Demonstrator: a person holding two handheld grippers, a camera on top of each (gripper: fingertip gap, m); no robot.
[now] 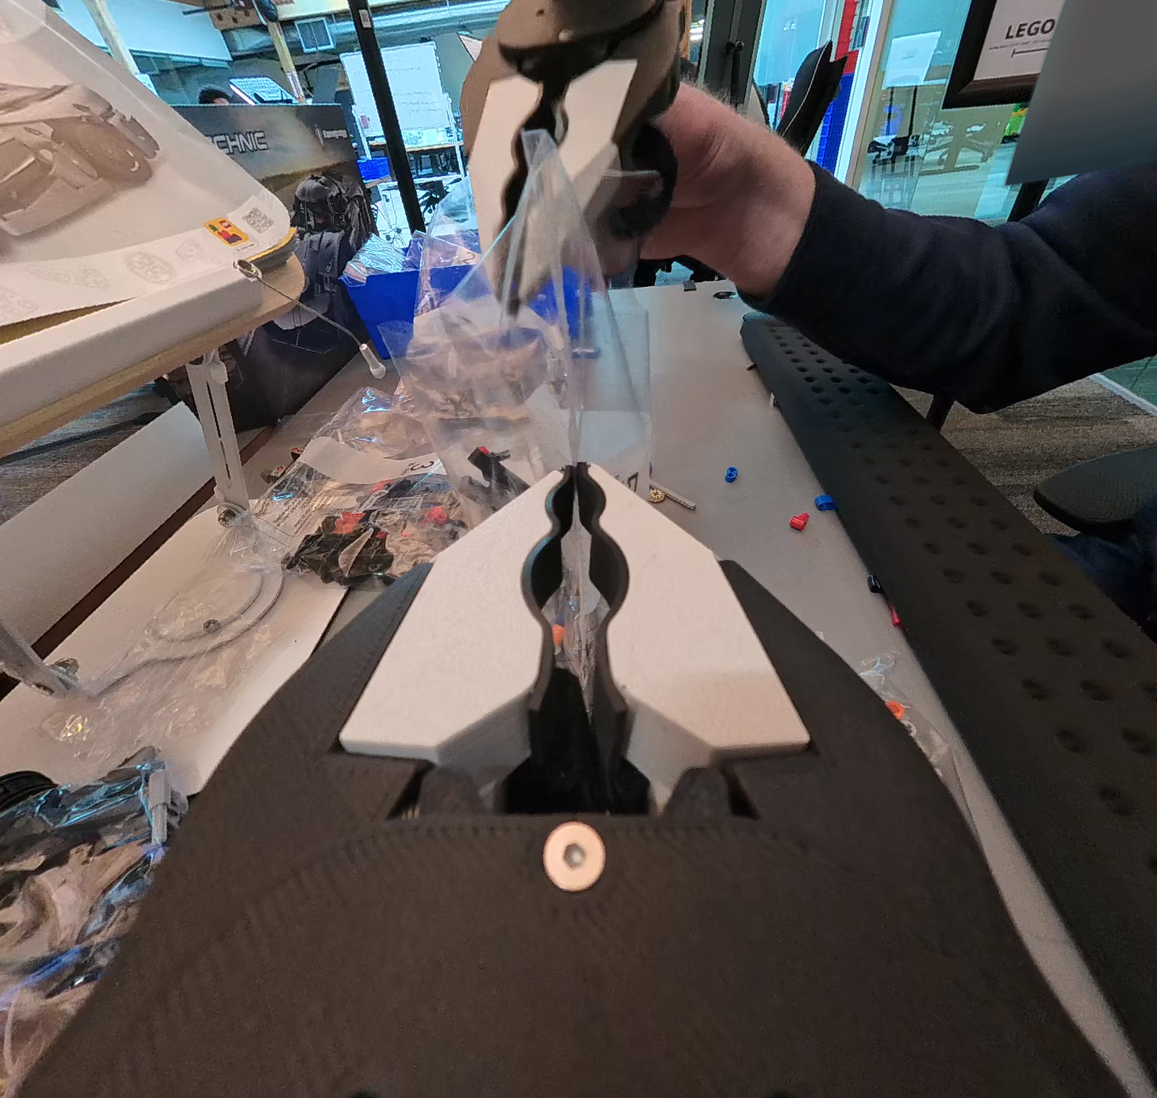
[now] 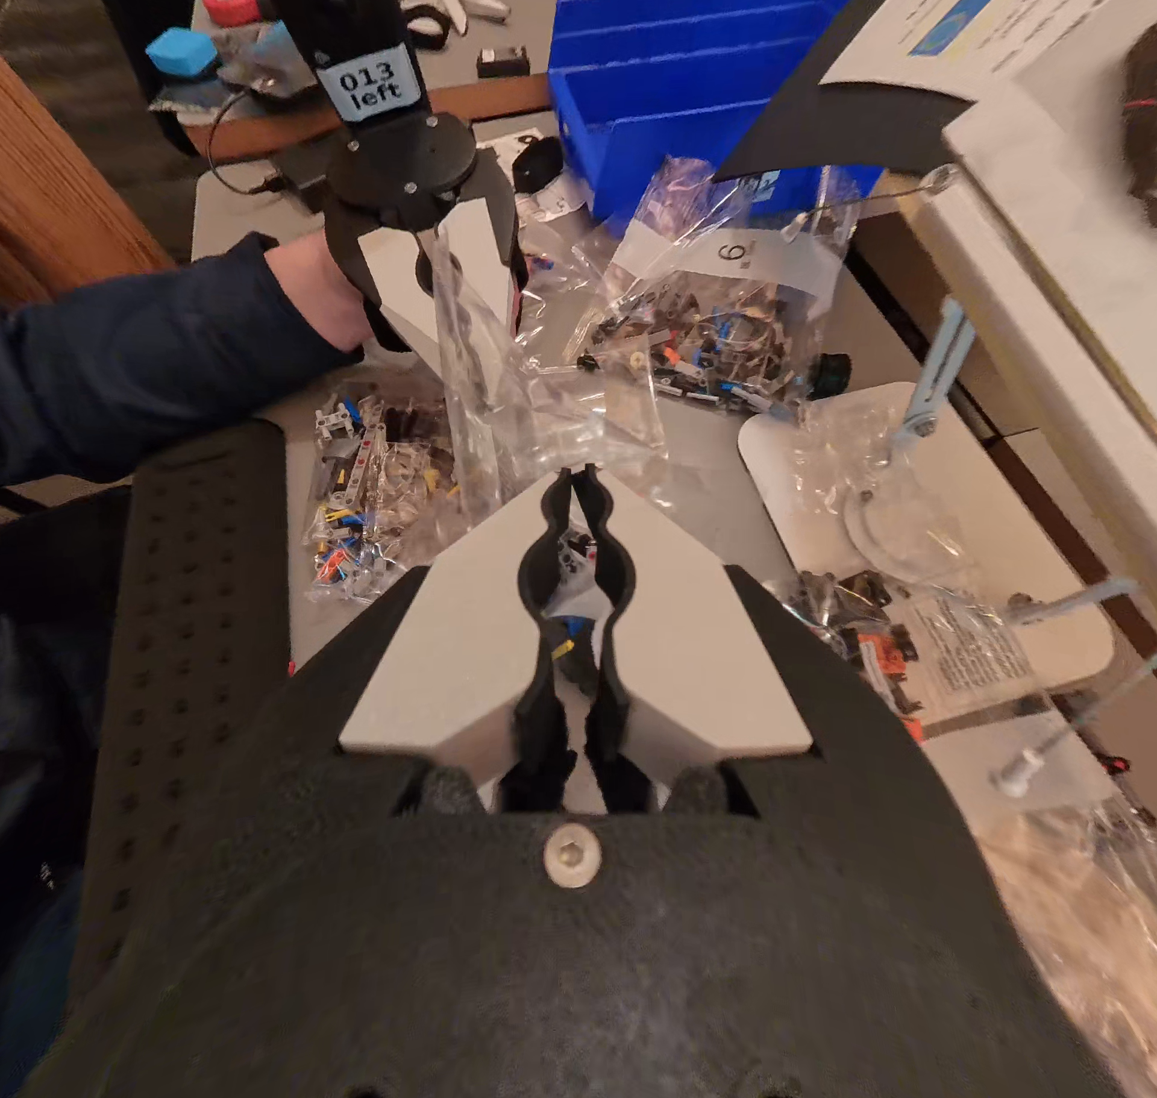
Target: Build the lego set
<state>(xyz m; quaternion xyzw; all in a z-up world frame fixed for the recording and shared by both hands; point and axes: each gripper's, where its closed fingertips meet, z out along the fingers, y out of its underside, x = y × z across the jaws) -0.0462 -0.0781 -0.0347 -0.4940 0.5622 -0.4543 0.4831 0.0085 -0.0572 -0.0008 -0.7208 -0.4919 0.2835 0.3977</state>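
Left wrist view: left hand-held gripper (image 1: 576, 473) clamped on clear crinkled plastic bag (image 1: 501, 341); right hand-held gripper (image 1: 551, 122) pinching same bag, above grey tabletop (image 1: 720, 392).

Grey table (image 1: 720, 379) in open office; glass partition walls (image 1: 876, 66) behind, black pole (image 1: 375, 85), whiteboard (image 1: 407, 85), grey carpet floor (image 1: 1033, 435), wooden panel (image 2: 56, 204) at left.

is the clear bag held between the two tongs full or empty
Nearly empty, as far as shows: the clear bag looks see-through and slack between the left tongs and right tongs, both shut on it.
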